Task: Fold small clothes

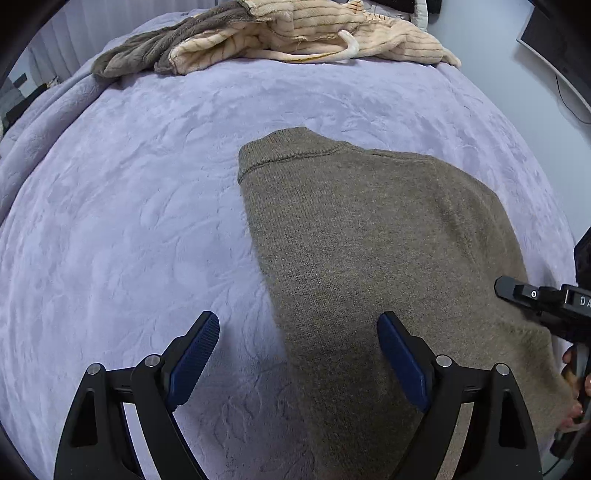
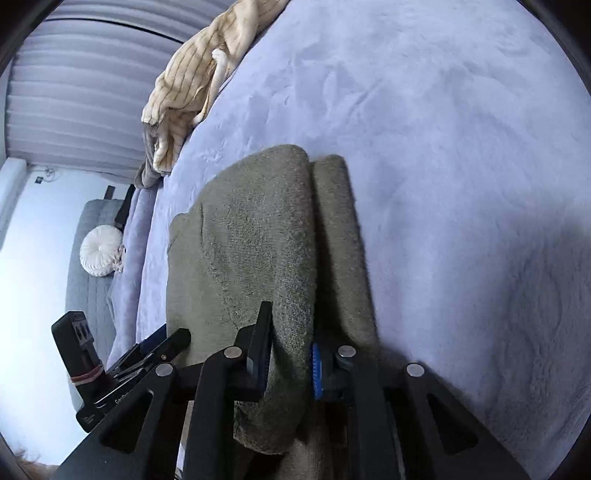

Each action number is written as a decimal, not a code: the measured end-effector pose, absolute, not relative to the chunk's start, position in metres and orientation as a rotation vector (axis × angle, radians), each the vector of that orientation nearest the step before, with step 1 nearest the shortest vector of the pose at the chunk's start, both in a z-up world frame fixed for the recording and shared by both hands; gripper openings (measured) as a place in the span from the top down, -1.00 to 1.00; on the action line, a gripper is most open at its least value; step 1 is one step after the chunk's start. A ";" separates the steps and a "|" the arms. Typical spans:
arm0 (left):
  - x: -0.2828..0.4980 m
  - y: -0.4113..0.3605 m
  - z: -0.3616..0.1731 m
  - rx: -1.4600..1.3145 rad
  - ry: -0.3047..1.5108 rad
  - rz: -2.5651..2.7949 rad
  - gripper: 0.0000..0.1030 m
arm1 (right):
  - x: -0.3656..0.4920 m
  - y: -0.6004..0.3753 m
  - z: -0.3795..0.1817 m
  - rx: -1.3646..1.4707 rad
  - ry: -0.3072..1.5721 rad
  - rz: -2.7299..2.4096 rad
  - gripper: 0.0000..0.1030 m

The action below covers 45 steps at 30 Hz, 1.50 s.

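A: Where is the brown sweater (image 1: 369, 236) seen?

B: It is laid on the soft purple blanket (image 1: 140, 206) that is spread over the bed. Its collar end is pointed toward the far side of the bed. One side of it is seen folded over itself in the right wrist view, so a thick ridge is made.

A: What is being done by the left gripper (image 1: 297, 354)?

B: Nothing is held by it. Its two blue pads are spread wide apart. It is held above the near left edge of the sweater. One finger is seen over the blanket and the other finger is seen over the brown knit.

A: And the right gripper (image 2: 290, 360)?

B: It is clamped on the sweater. A thick bunch of the brown knit is pinched between its pads, near the close end of the sweater. The folded ridge is seen running away from the fingers.

A: Is anything else seen on the bed?

B: Yes. A pile of other clothes (image 1: 295, 33) is left at the far edge, well apart from the sweater. A tan striped piece and a grey fuzzy piece can be made out in it.

A: Can the person be seen?

B: Only some fingers (image 1: 572, 387) are seen, wrapped around the right gripper's handle.
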<state>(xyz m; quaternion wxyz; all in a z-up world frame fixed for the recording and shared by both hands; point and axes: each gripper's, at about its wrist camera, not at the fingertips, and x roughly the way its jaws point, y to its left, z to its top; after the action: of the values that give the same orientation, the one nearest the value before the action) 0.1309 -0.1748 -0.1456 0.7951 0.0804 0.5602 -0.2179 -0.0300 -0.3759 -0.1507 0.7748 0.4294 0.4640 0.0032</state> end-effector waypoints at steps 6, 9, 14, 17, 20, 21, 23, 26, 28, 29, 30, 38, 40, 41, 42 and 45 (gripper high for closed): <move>0.127 -0.162 -0.128 0.217 1.202 -0.472 -0.72 | -0.048 -0.371 -0.118 0.802 1.047 -0.109 0.40; 0.121 -0.153 -0.119 0.221 1.201 -0.483 -0.72 | -0.069 -0.360 -0.090 0.821 1.005 -0.034 0.01; 0.104 -0.143 -0.118 0.178 1.259 -0.545 -0.72 | -0.093 -0.332 -0.075 0.837 1.024 0.121 -0.17; 0.091 -0.150 -0.118 0.196 1.268 -0.580 -0.72 | -0.087 -0.309 -0.100 0.700 1.214 0.099 0.88; 0.080 -0.159 -0.113 0.215 1.263 -0.619 -0.72 | -0.090 -0.303 -0.093 0.699 1.185 0.151 0.89; 0.076 -0.160 -0.113 0.219 1.267 -0.630 -0.72 | -0.093 -0.303 -0.086 0.686 1.163 0.155 0.89; 0.064 -0.163 -0.123 0.249 1.293 -0.649 -0.72 | -0.104 -0.308 -0.083 0.676 1.170 0.106 0.89; 0.047 -0.163 -0.150 0.287 1.345 -0.649 -0.72 | -0.117 -0.319 -0.112 0.644 1.259 0.011 0.90; 0.039 -0.159 -0.164 0.261 1.384 -0.652 -0.76 | -0.127 -0.324 -0.137 0.643 1.287 -0.004 0.90; 0.035 -0.156 -0.165 0.250 1.381 -0.640 -0.81 | -0.132 -0.328 -0.141 0.684 1.269 -0.013 0.91; 0.032 -0.154 -0.164 0.253 1.372 -0.637 -0.82 | -0.134 -0.330 -0.140 0.710 1.252 -0.020 0.92; 0.020 -0.146 -0.161 0.261 1.375 -0.626 -0.82 | -0.138 -0.319 -0.097 0.662 1.227 -0.106 0.76; 0.019 -0.145 -0.162 0.252 1.378 -0.623 -0.82 | -0.135 -0.317 -0.080 0.661 1.146 -0.084 0.76; 0.018 -0.145 -0.163 0.251 1.377 -0.622 -0.82 | -0.129 -0.318 -0.071 0.661 1.109 -0.069 0.73; 0.017 -0.145 -0.163 0.249 1.373 -0.621 -0.82 | -0.124 -0.318 -0.067 0.653 1.096 -0.063 0.68; 0.014 -0.144 -0.163 0.244 1.368 -0.614 -0.82 | -0.096 -0.317 -0.074 0.601 1.150 -0.060 0.28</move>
<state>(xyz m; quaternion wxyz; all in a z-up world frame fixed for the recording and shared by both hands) 0.0138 -0.1444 -0.1627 0.7251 0.1105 0.6201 -0.2782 -0.0959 -0.3173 -0.0737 0.7964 0.2799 0.5354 -0.0280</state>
